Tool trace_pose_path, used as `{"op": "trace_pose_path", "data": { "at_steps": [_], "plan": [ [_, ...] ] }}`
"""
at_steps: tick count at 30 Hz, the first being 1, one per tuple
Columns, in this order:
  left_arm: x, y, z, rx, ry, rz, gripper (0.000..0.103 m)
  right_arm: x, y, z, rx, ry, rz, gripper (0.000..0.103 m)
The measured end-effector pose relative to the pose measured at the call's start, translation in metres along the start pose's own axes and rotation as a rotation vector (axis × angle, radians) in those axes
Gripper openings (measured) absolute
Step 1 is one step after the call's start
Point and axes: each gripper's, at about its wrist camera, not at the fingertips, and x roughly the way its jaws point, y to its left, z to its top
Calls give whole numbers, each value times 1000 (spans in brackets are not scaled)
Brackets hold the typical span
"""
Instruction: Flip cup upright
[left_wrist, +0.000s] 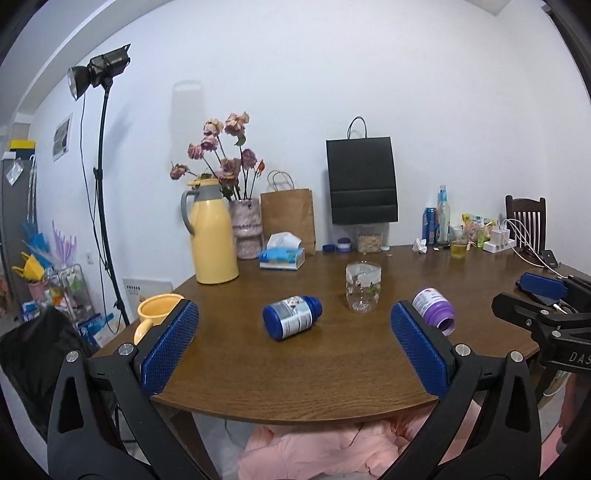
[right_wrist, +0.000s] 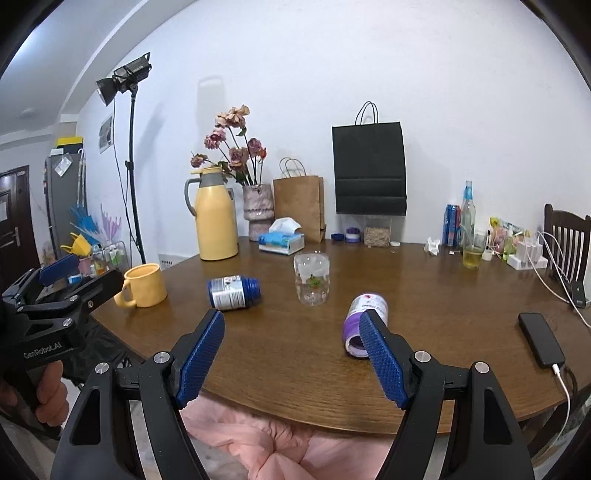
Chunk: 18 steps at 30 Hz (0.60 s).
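Observation:
A clear glass cup (left_wrist: 363, 291) with a small flower print stands mouth-down on the brown table (left_wrist: 295, 376); it also shows in the right wrist view (right_wrist: 311, 278). My left gripper (left_wrist: 293, 339) is open and empty, held over the near table edge, well short of the cup. My right gripper (right_wrist: 291, 349) is open and empty too, near the front edge, with the cup ahead between its fingers. The right gripper also shows at the right edge of the left wrist view (left_wrist: 543, 306), and the left gripper shows at the left of the right wrist view (right_wrist: 62, 291).
A blue bottle (left_wrist: 292, 316) and a purple bottle (left_wrist: 435, 311) lie on their sides near the cup. A yellow mug (right_wrist: 142, 285), a yellow thermos (left_wrist: 212, 232), a tissue box (left_wrist: 282, 256), a vase, paper bags and a phone (right_wrist: 541, 343) with a cable are on the table.

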Motion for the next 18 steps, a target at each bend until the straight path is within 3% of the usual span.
{"op": "trace_pose_path", "data": {
  "at_steps": [18],
  "plan": [
    [1, 2, 1, -5, 2, -5, 103, 1, -4, -1, 6, 1, -2, 80]
  ]
}}
